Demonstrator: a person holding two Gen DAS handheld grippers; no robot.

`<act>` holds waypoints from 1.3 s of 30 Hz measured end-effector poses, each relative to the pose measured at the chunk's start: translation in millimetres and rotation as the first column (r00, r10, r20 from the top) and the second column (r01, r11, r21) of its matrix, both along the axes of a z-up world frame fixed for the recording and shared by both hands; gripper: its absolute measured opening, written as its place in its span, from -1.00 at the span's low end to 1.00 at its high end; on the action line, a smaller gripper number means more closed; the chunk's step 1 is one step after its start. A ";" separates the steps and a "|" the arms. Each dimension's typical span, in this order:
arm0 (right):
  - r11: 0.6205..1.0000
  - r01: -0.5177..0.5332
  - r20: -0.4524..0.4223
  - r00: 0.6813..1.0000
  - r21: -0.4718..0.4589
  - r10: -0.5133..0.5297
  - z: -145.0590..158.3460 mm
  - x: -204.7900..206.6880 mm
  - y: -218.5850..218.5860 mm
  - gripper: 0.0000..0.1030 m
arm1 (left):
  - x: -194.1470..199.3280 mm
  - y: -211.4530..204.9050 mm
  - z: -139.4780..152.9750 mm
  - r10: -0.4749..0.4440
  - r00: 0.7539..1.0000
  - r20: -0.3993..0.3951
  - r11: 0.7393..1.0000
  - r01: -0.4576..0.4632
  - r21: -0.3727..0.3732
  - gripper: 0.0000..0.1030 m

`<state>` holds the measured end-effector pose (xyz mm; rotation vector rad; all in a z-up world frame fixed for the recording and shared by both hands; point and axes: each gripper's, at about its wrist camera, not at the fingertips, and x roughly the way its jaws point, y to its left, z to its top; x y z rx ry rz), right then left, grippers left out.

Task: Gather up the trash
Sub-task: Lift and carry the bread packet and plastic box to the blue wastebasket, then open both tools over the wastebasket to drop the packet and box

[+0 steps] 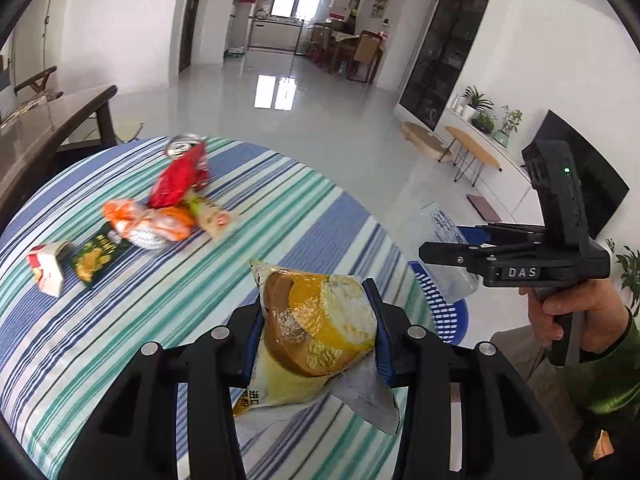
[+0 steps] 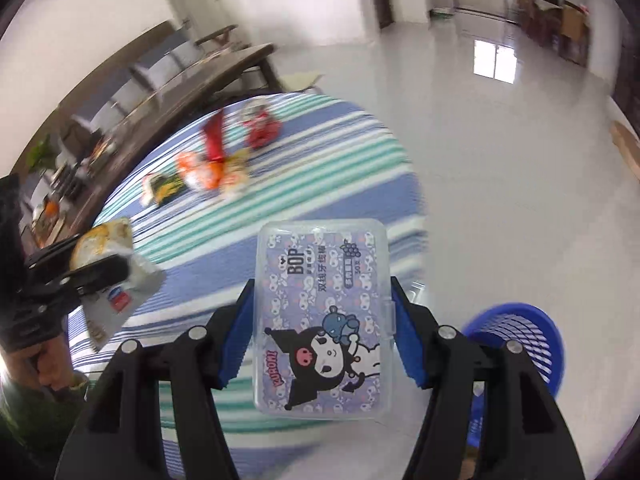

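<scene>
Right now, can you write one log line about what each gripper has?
left gripper: shut on yellow snack wrapper | right gripper: shut on clear plastic box | blue basket: beside table, below right gripper | more wrappers on striped tablecloth

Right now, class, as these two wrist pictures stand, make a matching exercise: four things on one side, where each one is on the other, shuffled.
Things:
1. yellow snack wrapper
2. clear plastic box
3. blue basket
4. red wrapper

Places:
A. on the floor beside the table
B. clamped in the right gripper
C. lying on the striped tablecloth
D. clamped in the left gripper

Pairs: 1-D, 2-B, 3-A, 4-C
</scene>
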<state>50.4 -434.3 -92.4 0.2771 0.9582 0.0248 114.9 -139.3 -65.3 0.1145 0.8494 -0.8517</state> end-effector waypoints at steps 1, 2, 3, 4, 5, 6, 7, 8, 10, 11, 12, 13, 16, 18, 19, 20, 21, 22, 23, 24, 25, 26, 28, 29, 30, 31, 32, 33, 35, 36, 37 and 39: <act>0.999 0.033 -0.001 0.999 -0.007 -0.033 -1.7 -7.4 -16.6 0.19 | -5.4 -16.0 1.2 -0.028 1.000 -0.001 1.000 0.028 -0.003 -0.17; 0.998 0.069 -0.001 0.998 -0.015 -0.069 -4.1 -15.7 -34.9 0.19 | -10.1 -30.1 1.6 -0.053 0.999 -0.001 0.999 0.053 -0.005 -0.17; 0.995 0.098 0.000 0.995 -0.024 -0.098 -6.6 -22.4 -50.0 0.19 | -16.3 -48.9 1.3 -0.083 0.997 -0.003 0.997 0.083 -0.007 -0.17; 0.991 0.130 -0.004 0.991 -0.032 -0.130 -9.9 -28.6 -65.4 0.19 | -20.6 -66.2 0.1 -0.110 0.994 -0.008 0.994 0.110 -0.009 -0.17; 0.986 0.164 -0.009 0.986 -0.036 -0.165 -14.2 -35.4 -82.6 0.19 | -24.4 -83.8 -2.2 -0.136 0.991 -0.016 0.991 0.136 -0.009 -0.17; 0.981 0.191 -0.013 0.981 -0.034 -0.191 -19.1 -41.2 -98.2 0.19 | -28.8 -104.0 -5.7 -0.164 0.986 -0.024 0.986 0.164 -0.007 -0.17; 0.976 0.217 -0.019 0.976 -0.033 -0.218 -24.5 -46.3 -112.1 0.19 | -33.1 -123.9 -9.8 -0.190 0.981 -0.032 0.982 0.190 -0.004 -0.16; 0.971 0.238 -0.023 0.971 -0.030 -0.239 -28.9 -50.1 -122.6 0.19 | -36.1 -140.8 -14.2 -0.211 0.977 -0.040 0.977 0.211 0.000 -0.16; 0.962 0.271 -0.031 0.962 -0.023 -0.272 -37.0 -56.2 -140.9 0.19 | -43.1 -179.8 -27.0 -0.251 0.966 -0.063 0.967 0.253 0.017 -0.16; 0.957 0.289 -0.035 0.956 -0.025 -0.290 -41.7 -59.1 -150.3 0.19 | -46.2 -193.5 -33.3 -0.263 0.962 -0.070 0.964 0.266 0.028 -0.16; 0.952 0.304 -0.037 0.952 -0.025 -0.305 -46.0 -62.5 -158.3 0.19 | -49.3 -210.3 -41.3 -0.276 0.958 -0.077 0.959 0.280 0.041 -0.16; 0.947 0.322 -0.041 0.946 -0.019 -0.322 -51.4 -64.8 -167.6 0.19 | -51.7 -223.4 -48.7 -0.285 0.955 -0.081 0.956 0.289 0.051 -0.16; 0.931 0.364 -0.055 0.930 0.006 -0.363 -65.3 -69.7 -187.6 0.19 | -55.8 -259.6 -72.4 -0.302 0.948 -0.098 0.947 0.310 0.083 -0.15; 0.921 0.389 -0.062 0.920 0.021 -0.387 -74.9 -75.0 -200.3 0.19 | -58.1 -279.1 -88.7 -0.310 0.945 -0.104 0.941 0.321 0.106 -0.15; 0.917 0.398 -0.067 0.916 0.027 -0.396 -78.6 -77.0 -204.9 0.19 | -58.8 -288.7 -97.5 -0.314 0.943 -0.111 0.938 0.326 0.118 -0.14; 0.911 0.410 -0.075 0.910 0.033 -0.407 -83.0 -78.5 -209.3 0.19 | -59.2 -297.0 -105.5 -0.316 0.941 -0.118 0.935 0.330 0.128 -0.14; 0.908 0.418 -0.080 0.907 0.038 -0.414 -86.7 -79.5 -213.6 0.19 | -59.4 -303.9 -113.4 -0.318 0.940 -0.125 0.933 0.334 0.135 -0.14; 0.904 0.426 -0.088 0.903 0.045 -0.421 -89.6 -79.6 -216.6 0.19 | -60.5 -310.3 -119.6 -0.320 0.938 -0.131 0.931 0.337 0.140 -0.14; 0.901 0.431 -0.094 0.900 0.054 -0.425 -92.7 -79.5 -219.6 0.19 | -60.9 -317.6 -127.4 -0.322 0.937 -0.138 0.929 0.340 0.145 -0.14; 0.899 0.434 -0.100 0.898 0.057 -0.428 -95.8 -79.7 -222.4 0.19 | -62.2 -322.7 -132.8 -0.324 0.935 -0.142 0.927 0.344 0.151 -0.13; 0.897 0.438 -0.103 0.896 0.055 -0.432 -98.0 -80.0 -224.0 0.20 | -62.7 -327.9 -138.4 -0.326 0.934 -0.143 0.925 0.347 0.158 -0.13; 0.896 0.441 -0.103 0.895 0.053 -0.435 -100.1 -80.4 -225.7 0.21 | -63.9 -333.8 -143.8 -0.328 0.934 -0.142 0.923 0.349 0.164 -0.11; 0.887 0.459 -0.101 0.886 0.046 -0.453 -101.9 -79.3 -228.9 0.28 | -62.5 -338.7 -154.8 -0.334 0.933 -0.137 0.920 0.354 0.169 -0.03; 0.880 0.473 -0.092 0.879 0.049 -0.467 -101.4 -82.1 -232.2 0.43 | -60.5 -343.2 -160.0 -0.333 0.933 -0.139 0.921 0.353 0.167 0.27; 0.876 0.479 -0.085 0.876 0.059 -0.474 -101.4 -85.4 -235.6 0.45 | -58.5 -345.9 -162.8 -0.322 0.937 -0.135 0.925 0.342 0.167 0.61; 0.873 0.482 -0.076 0.875 0.073 -0.477 -99.2 -87.3 -237.4 0.45 | -58.0 -346.6 -163.3 -0.310 0.942 -0.126 0.930 0.328 0.167 0.71; 0.872 0.485 -0.069 0.874 0.075 -0.480 -96.5 -88.9 -237.0 0.46 | -56.6 -346.9 -163.2 -0.300 0.947 -0.118 0.934 0.317 0.165 0.75; 0.870 0.487 -0.061 0.873 0.070 -0.484 -94.2 -90.5 -237.6 0.46 | -55.9 -346.2 -161.7 -0.295 0.949 -0.114 0.936 0.311 0.164 0.76; 0.867 0.495 -0.036 0.869 0.060 -0.494 -87.2 -94.4 -238.7 0.46 | -56.6 -339.8 -152.1 -0.280 0.956 -0.091 0.944 0.291 0.157 0.77; 0.865 0.498 -0.021 0.867 0.054 -0.498 -83.1 -95.8 -238.0 0.48 | -58.5 -337.3 -145.6 -0.275 0.959 -0.072 0.947 0.283 0.149 0.78; 0.864 0.502 -0.006 0.865 0.043 -0.502 -79.1 -96.9 -236.6 0.54 | -61.1 -327.5 -133.8 -0.269 0.962 -0.045 0.952 0.273 0.135 0.78; 0.858 0.514 0.021 0.857 0.010 -0.514 -71.4 -97.6 -230.7 0.77 | -71.2 -310.4 -107.8 -0.239 0.971 0.028 0.966 0.235 0.105 0.88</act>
